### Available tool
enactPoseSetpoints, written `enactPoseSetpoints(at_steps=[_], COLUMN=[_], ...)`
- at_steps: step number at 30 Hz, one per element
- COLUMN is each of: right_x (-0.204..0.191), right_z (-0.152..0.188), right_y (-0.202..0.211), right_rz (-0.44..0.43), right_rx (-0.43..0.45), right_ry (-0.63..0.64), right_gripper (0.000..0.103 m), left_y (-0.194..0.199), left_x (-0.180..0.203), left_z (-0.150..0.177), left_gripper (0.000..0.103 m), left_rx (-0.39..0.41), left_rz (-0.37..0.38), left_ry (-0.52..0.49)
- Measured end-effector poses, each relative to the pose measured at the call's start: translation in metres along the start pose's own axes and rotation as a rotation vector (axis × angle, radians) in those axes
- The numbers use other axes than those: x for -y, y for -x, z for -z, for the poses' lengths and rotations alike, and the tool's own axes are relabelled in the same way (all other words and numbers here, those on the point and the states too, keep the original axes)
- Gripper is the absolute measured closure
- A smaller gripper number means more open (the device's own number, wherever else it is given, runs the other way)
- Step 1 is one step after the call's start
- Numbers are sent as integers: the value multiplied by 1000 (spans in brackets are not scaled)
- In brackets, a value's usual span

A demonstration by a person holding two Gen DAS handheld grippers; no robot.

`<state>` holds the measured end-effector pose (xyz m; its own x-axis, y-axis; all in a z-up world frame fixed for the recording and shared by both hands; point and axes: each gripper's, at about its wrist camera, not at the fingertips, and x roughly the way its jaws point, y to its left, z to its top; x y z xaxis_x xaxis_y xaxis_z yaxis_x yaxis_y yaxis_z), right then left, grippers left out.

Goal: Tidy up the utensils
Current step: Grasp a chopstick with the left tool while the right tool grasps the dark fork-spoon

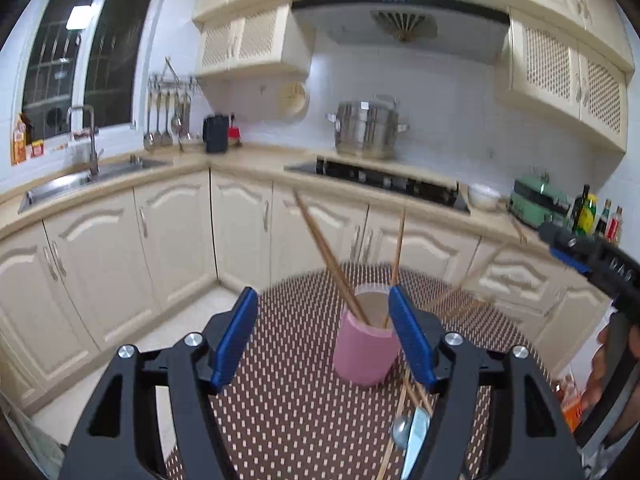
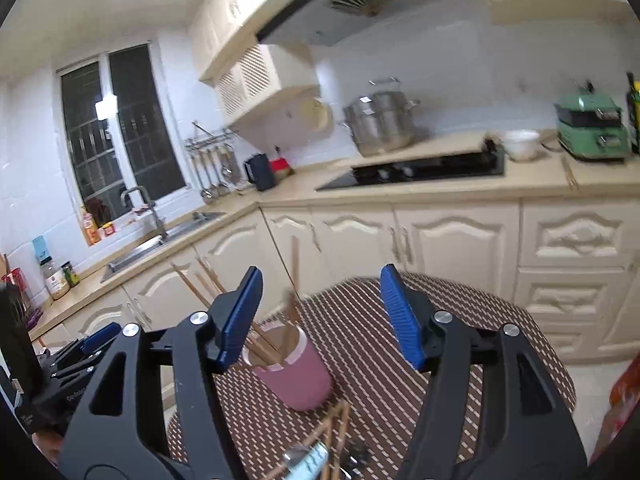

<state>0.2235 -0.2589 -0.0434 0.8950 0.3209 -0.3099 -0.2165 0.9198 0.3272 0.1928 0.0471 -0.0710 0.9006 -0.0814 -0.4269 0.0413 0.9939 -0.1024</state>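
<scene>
- Tipping is the main risk: the pink cup [image 1: 366,344] stands upright on the dotted round table [image 1: 280,400] with several chopsticks [image 1: 328,256] leaning out at wide angles, so a nudge from either tool could probably knock it over or flick the sticks out.
- More chopsticks [image 1: 404,404] and a metal spoon [image 1: 400,428] lie loose on the table just beside the cup, partly under the left gripper; a careless reach could sweep them toward the table edge.
- The left gripper [image 1: 324,334] hovers above the table with its blue fingers spread wide and empty; the cup shows between them, beside the right-hand finger.
- The right gripper [image 2: 320,320] is also spread and empty, held over the table, with the cup near its left finger.
- Both views are blurred, so whether anything touches the cup cannot be told.
</scene>
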Motion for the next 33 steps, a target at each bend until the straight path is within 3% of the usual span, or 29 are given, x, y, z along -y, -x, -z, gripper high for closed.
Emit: enactPoseSetpoints(at_steps=[8,13,20,24,29,31,33], right_x=[40,50,49,47,45,43,39], right_z=[54,88,119,126,132,135,138], right_y=[-12,-21,-27,-27,-30,-33,-38], right_rz=[57,57,41,31,33,35,38], right_rx=[-212,-333,-431,-452,-488,-508,-539], right_ry=[-46,-50,-40,-32,-24,-12,6], right_gripper=[42,42,42,42,41,41,41], left_y=[-44,-67,-78,-91,-109,-110,-111], left_x=[1,19,51,58,58,57,53], left_z=[56,95,126,132,131,129,129], left_gripper=[36,37,37,37,63,90,94], left_rx=[-311,-500,-594,-619,-639,-634,-632], left_rz=[95,130,138,117,117,112,103], left_ry=[-38,-140,-321,-344,-292,-282,-248])
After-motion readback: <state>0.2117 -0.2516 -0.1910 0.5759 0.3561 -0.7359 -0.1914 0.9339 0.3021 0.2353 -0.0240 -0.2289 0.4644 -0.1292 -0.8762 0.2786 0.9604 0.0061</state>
